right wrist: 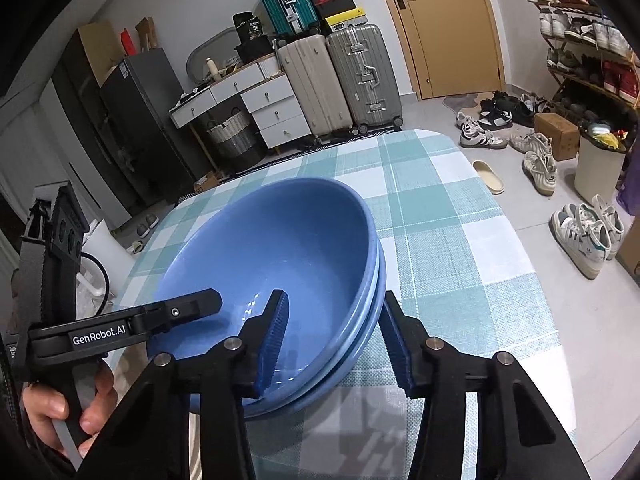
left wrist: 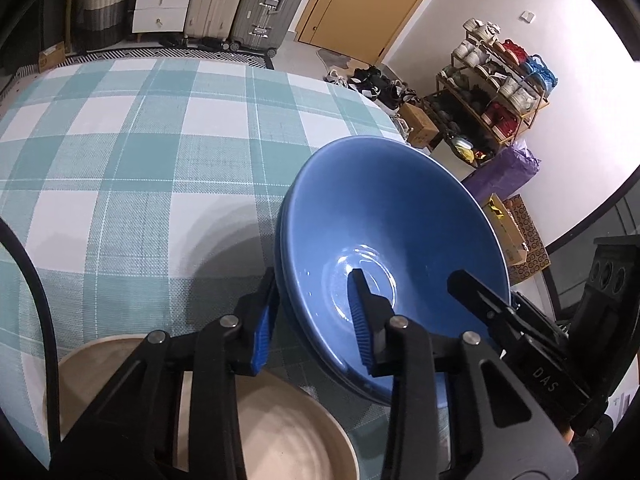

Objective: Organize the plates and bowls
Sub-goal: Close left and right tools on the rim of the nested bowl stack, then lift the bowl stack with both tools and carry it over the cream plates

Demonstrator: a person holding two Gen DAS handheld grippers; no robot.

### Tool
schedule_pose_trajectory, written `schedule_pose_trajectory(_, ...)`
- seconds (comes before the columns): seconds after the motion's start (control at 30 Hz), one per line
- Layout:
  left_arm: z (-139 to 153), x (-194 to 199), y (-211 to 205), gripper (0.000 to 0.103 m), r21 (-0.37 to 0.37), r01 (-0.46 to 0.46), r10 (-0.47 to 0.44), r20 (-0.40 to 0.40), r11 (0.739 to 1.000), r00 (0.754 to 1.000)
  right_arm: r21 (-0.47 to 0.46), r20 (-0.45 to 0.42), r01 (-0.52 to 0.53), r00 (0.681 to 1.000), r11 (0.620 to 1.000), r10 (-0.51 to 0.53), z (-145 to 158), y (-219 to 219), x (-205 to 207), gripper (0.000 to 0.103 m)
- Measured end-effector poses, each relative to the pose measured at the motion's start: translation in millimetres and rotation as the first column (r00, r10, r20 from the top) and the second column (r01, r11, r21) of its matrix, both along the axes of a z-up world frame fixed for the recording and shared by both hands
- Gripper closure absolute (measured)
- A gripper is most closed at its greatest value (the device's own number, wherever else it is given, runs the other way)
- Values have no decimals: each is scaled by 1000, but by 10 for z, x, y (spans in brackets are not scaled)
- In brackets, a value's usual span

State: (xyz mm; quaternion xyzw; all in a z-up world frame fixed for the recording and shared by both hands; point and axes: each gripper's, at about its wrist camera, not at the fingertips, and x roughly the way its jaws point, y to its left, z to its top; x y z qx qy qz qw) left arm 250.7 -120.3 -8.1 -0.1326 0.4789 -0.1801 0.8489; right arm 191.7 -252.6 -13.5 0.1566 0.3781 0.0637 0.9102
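Two nested blue bowls (left wrist: 384,248) sit near the table's (left wrist: 132,152) right edge. The left gripper (left wrist: 312,320) and right gripper (right wrist: 334,336) straddle opposite rim walls, one finger inside, one outside; whether the pads press cannot be told. A beige plate (left wrist: 280,440) lies nearer.

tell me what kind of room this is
Probably a home entryway or living area used for storage and dining: suitcases stand by a wooden door, a shoe rack is packed with sneakers, and stacked blue bowls sit on a table with a checked tablecloth.
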Motion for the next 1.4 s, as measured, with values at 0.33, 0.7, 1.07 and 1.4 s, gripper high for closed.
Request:
schedule_pose_trajectory(0.33,50,-65,0,72,25,9,-10,24,1000,1000,-36,9,-1,1000,999,2,41,30,-51,56)
schedule_pose_trajectory(0.7,214,-216,-36,72,46,27,-30,64,999,997,-47,28,5,1000,999,-4,137,13,-140,56)
schedule_pose_trajectory(1.07,518,-512,-64,72,70,28,-36,123,997,992,-55,78,7,997,998,-2,396,22,-358,56)
schedule_pose_trajectory(1.4,777,-791,-79,72,84,24,-38,161,996,986,-56,115,1,993,998,6,587,15,-518,56)
